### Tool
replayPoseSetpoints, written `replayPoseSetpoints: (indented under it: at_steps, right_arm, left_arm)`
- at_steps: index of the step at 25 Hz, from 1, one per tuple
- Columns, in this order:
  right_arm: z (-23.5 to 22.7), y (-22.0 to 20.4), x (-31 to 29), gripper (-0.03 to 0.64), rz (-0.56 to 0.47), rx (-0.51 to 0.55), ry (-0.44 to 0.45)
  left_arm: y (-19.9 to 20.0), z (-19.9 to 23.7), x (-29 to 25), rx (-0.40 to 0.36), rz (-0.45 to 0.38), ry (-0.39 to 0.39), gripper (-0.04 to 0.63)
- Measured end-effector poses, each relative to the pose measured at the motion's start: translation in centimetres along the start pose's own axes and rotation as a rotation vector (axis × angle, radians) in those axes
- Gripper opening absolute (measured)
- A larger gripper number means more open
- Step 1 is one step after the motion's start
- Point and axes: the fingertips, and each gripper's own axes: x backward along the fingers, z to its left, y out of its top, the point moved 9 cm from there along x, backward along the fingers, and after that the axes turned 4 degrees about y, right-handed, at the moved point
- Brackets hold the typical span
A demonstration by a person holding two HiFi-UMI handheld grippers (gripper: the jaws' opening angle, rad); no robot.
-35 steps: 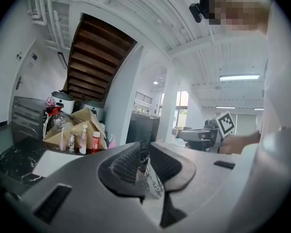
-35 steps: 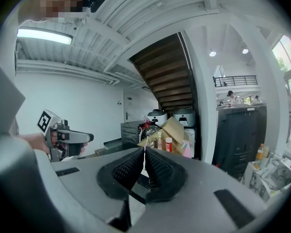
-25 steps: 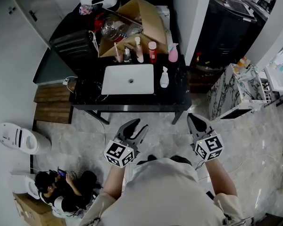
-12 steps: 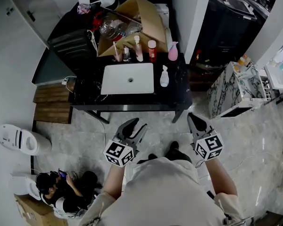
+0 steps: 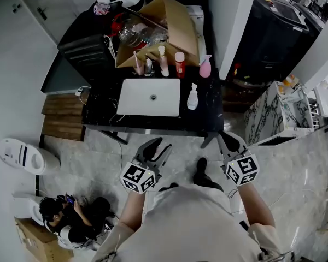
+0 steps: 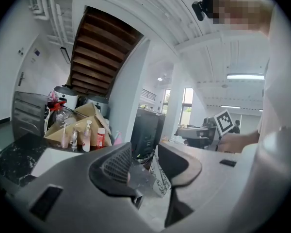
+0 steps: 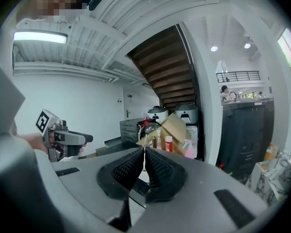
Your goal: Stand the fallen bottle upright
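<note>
Head view shows the white spray bottle (image 5: pixel 192 98) on the black counter (image 5: pixel 98 111), just right of the white sink (image 5: pixel 136 100) and apart from the other bottles (image 5: pixel 163 61) at the far edge. I cannot tell for sure if it lies flat. It looks small, light, plastic and smooth, so it may slip. Grab its fat middle, not the thin top. The left claw (image 5: pixel 161 145) is open with nothing in it. The right claw (image 5: pixel 226 140) is closed tight and empty. Both are on the near side of the counter, not touching it.
</note>
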Motion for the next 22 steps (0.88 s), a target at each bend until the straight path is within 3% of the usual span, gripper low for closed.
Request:
replayPoseSetpoints:
  at_steps: [22]
  right_arm:
    - [-19.0,1.6,-10.0,0.034,0.045,-0.002,0.201]
  left_arm:
    - [2.6,0.9,-17.0,0.017,0.009,0.166,0.181]
